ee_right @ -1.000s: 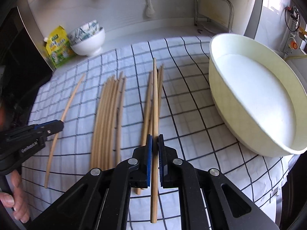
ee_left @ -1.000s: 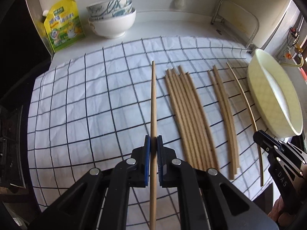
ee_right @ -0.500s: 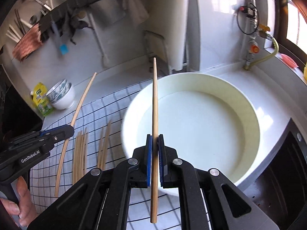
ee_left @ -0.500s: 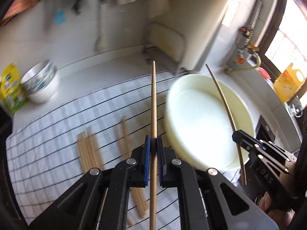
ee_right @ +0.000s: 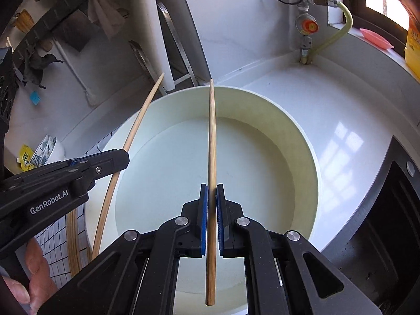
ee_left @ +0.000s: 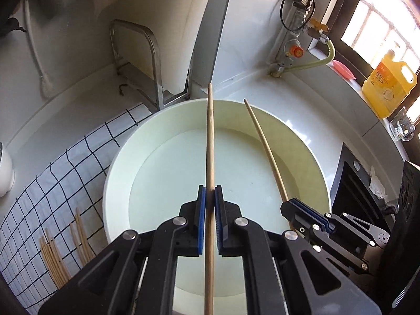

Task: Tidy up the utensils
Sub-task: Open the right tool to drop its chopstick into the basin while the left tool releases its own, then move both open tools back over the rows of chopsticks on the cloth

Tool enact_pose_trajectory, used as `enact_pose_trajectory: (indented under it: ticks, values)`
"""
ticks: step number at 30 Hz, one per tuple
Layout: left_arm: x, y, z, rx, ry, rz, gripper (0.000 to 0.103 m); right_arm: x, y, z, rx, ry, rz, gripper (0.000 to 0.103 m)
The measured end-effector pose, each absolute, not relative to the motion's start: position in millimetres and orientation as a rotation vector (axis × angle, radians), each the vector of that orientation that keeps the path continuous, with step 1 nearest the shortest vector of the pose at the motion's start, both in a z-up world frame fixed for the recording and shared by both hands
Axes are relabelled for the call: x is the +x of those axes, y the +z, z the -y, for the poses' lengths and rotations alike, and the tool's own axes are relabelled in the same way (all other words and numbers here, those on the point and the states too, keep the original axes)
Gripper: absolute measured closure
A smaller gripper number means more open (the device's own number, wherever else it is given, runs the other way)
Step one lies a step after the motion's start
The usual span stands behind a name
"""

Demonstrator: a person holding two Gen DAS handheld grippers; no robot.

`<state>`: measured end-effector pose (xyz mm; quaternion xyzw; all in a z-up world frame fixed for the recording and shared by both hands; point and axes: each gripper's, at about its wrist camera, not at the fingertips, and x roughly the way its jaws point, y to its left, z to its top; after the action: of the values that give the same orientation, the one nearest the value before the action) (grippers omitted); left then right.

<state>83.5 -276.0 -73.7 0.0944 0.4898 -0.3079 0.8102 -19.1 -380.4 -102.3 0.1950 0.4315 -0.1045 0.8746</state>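
Chopsticks are the things to sort, and both hands carry one now. The left hand-held gripper (ee_left: 210, 197) is closed on a chopstick (ee_left: 210, 141), gripped a little below its middle, so a long part points forward over the basin (ee_left: 115, 157) and a shorter part sticks back under the camera. The right hand-held gripper (ee_right: 211, 197) is closed in the same way on a second chopstick (ee_right: 211, 136). Both sticks hang above the hollow of the wide cream basin, which has nothing inside it, and they are not touching it. In the left view the right gripper's stick leans inward, near the other one but apart from it.

My judgement is that the step in hand is to lay these two sticks in the basin. To do it well, I would lower each tip until it is close to the bottom before opening, because a round stick dropped from height may bounce or roll. It is better to keep the whole length inside the rim, since the far tips reach almost to the back edge. Opening one gripper after the other should keep the sticks from knocking together, and setting them parallel leaves room for the rest.

More chopsticks (ee_left: 56, 260) lie in small bundles on the checked cloth (ee_left: 52, 183) on the bench (ee_right: 354, 120), left of the basin.
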Motion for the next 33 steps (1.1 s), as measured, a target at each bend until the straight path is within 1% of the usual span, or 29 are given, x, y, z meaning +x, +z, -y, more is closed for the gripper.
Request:
enact_pose_trajectory:
  ticks: [5, 9, 10, 11, 12, 13, 14, 26, 27, 30, 33]
  values:
    - [94, -93, 284, 0.227, -0.627, -1.084, 0.095, -12, -118, 390, 0.412, -0.214, -0.931, 0.097]
    - [98, -98, 288, 0.23, -0.608, -1.094, 0.095, -11, -124, 393, 0.416, -0.214, -0.95, 0.097]
    - [98, -99, 288, 0.23, -0.599, -1.094, 0.089, -11, -125, 394, 0.415, -0.216, -0.953, 0.097]
    - [99, -98, 287, 0.23, -0.591, -1.093, 0.077, -11, -125, 395, 0.414, -0.218, -0.954, 0.097]
    - [99, -97, 286, 0.227, -0.582, -1.088, 0.07, -11, -124, 395, 0.413, -0.222, -0.95, 0.094]
    - [99, -96, 283, 0.221, -0.57, -1.08, 0.057, -12, -122, 395, 0.413, -0.227, -0.949, 0.089]
    - [99, -93, 281, 0.213, -0.564, -1.072, 0.054, -13, -120, 395, 0.412, -0.229, -0.944, 0.089]
    - [85, -73, 237, 0.179, -0.496, -1.059, 0.054, -27, -99, 378, 0.382, -0.207, -0.924, 0.088]
    - [83, -71, 233, 0.178, -0.495, -1.057, 0.054, -28, -97, 375, 0.379, -0.201, -0.923, 0.088]
    - [78, -63, 220, 0.177, -0.485, -1.049, 0.054, -33, -90, 364, 0.37, -0.186, -0.919, 0.082]
    - [72, -56, 202, 0.172, -0.466, -1.035, 0.054, -35, -84, 351, 0.353, -0.17, -0.914, 0.081]
